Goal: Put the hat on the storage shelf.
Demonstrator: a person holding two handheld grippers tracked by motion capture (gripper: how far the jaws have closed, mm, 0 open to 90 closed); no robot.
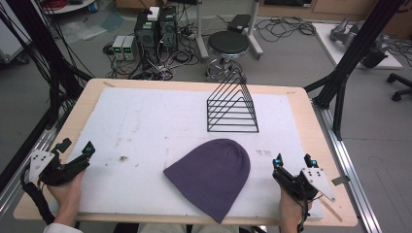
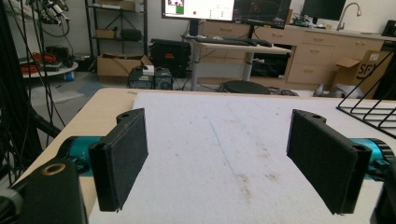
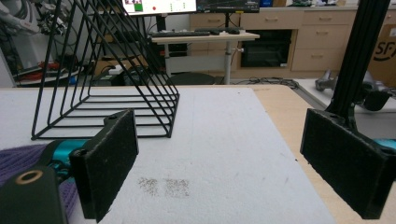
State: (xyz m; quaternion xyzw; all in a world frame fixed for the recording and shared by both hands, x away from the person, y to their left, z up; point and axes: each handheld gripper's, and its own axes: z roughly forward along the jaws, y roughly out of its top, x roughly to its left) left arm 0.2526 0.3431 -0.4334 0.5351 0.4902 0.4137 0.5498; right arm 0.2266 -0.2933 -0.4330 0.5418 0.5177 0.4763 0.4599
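Beanie [image 1: 211, 177], purple and ribbed, lies flat on the white mat [image 1: 145, 126] that covers the bench [image 1: 311, 126], near the front edge and a little right of centre, its crown pointing toward the person. Behind it, well apart, stands a black wire rack [image 1: 232, 109] with a triangular outline, upright on the mat.

The left tool [image 1: 77, 148] rests at the front left corner of the mat, held in a hand [image 1: 68, 191], well apart from the beanie; its jaws stand wide with nothing between them, and in the left gripper view only stained mat lies ahead of its pads [image 2: 121, 156].

The right tool [image 1: 293, 161] sits at the front right, near the beanie's right edge but not touching it. Its jaws are also wide and hold nothing; the right gripper view shows the beanie [image 3: 18, 158] at lower left beside the left pad, and the rack [image 3: 107, 70] ahead.
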